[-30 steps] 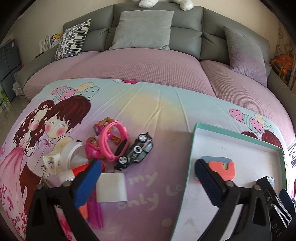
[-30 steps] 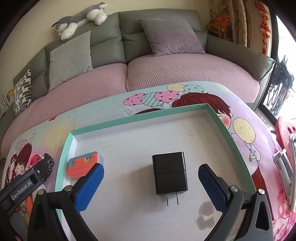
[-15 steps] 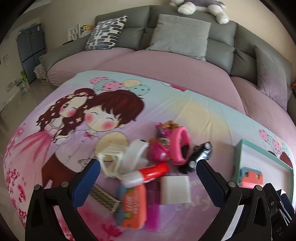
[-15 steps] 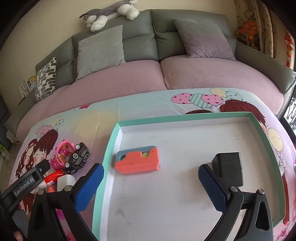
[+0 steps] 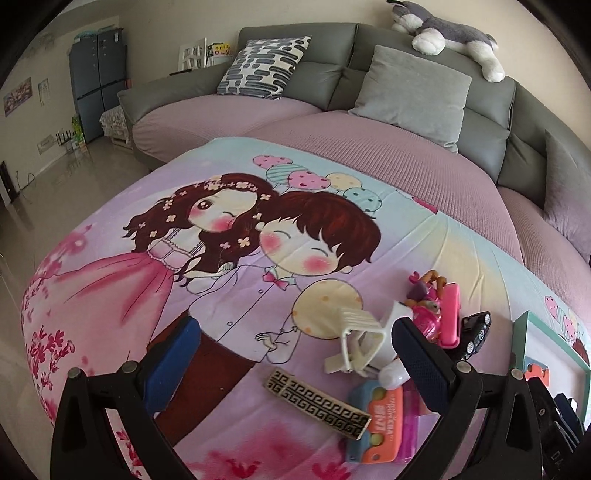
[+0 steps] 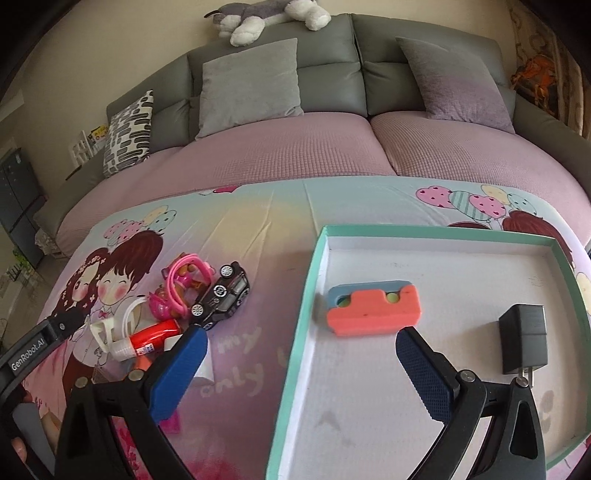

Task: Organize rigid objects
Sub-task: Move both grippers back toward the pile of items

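A pile of small objects lies on the cartoon-print cloth: a white clip [image 5: 354, 341], a patterned black-and-gold bar [image 5: 317, 404], an orange-and-blue block [image 5: 380, 424], a pink toy [image 5: 439, 314] and a black toy car [image 5: 476, 334]. My left gripper [image 5: 291, 363] stands open just left of the pile, nothing between its fingers. In the right wrist view the teal-rimmed tray [image 6: 314, 280] holds an orange-and-blue block [image 6: 373, 308] and a black charger [image 6: 522, 338]. My right gripper [image 6: 299, 369] is open over the tray's left rim. The toy car [image 6: 223, 297] and a red tube [image 6: 153, 338] lie left of it.
A grey sofa [image 6: 332, 66] with pink seat covers and several cushions runs behind the table. A plush dog [image 5: 450, 33] lies on its backrest. The left gripper's body [image 6: 33, 349] shows at the right view's left edge. The tray's corner [image 5: 532, 325] appears far right in the left view.
Both grippers have swung leftward. The left one moved from the tray edge to the left of the pile. The right one shifted from over the charger to the tray's left rim.
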`<state>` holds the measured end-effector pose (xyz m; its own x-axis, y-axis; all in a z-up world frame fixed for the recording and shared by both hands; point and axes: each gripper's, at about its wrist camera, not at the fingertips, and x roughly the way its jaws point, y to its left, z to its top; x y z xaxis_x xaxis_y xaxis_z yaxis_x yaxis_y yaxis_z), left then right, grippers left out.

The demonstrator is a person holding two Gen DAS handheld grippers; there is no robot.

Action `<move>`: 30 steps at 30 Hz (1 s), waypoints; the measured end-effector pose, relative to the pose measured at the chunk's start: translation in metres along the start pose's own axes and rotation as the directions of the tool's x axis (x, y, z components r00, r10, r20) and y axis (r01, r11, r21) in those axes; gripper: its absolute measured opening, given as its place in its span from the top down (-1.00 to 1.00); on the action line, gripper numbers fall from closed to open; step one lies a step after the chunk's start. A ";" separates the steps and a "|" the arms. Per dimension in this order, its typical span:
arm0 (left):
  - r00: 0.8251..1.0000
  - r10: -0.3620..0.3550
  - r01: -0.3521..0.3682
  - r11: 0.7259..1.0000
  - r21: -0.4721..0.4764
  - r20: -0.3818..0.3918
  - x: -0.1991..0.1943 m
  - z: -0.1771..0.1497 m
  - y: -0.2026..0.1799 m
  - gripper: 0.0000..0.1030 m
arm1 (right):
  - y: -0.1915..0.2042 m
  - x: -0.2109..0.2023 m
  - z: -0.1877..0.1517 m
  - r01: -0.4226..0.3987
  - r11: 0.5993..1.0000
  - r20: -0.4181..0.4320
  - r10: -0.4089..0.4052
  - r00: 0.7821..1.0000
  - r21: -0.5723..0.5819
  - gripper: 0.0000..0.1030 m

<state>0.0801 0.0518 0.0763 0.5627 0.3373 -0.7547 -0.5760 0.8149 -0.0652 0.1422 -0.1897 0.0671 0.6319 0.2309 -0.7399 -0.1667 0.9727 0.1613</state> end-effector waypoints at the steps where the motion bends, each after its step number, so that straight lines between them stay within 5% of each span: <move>1: 1.000 0.000 0.000 1.000 -0.001 -0.007 0.001 0.000 0.004 -1.00 | 0.005 0.000 -0.001 -0.007 1.000 0.001 0.007 1.000 -0.011 -1.00; 10: 0.996 -0.026 0.028 0.999 0.023 -0.082 0.010 -0.008 0.026 -1.00 | 0.053 0.009 -0.011 -0.104 0.991 -0.035 0.101 0.994 -0.088 -1.00; 30: 0.960 -0.175 0.208 0.968 0.138 -0.220 0.025 -0.027 0.028 -1.00 | 0.059 0.007 -0.023 -0.098 0.993 -0.068 0.093 0.993 -0.066 -1.00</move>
<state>0.0620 0.0709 0.0383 0.5099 0.0773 -0.8568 -0.3584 0.9245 -0.1299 0.1197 -0.1308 0.0566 0.5602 0.3188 -0.7645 -0.2772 0.9419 0.1897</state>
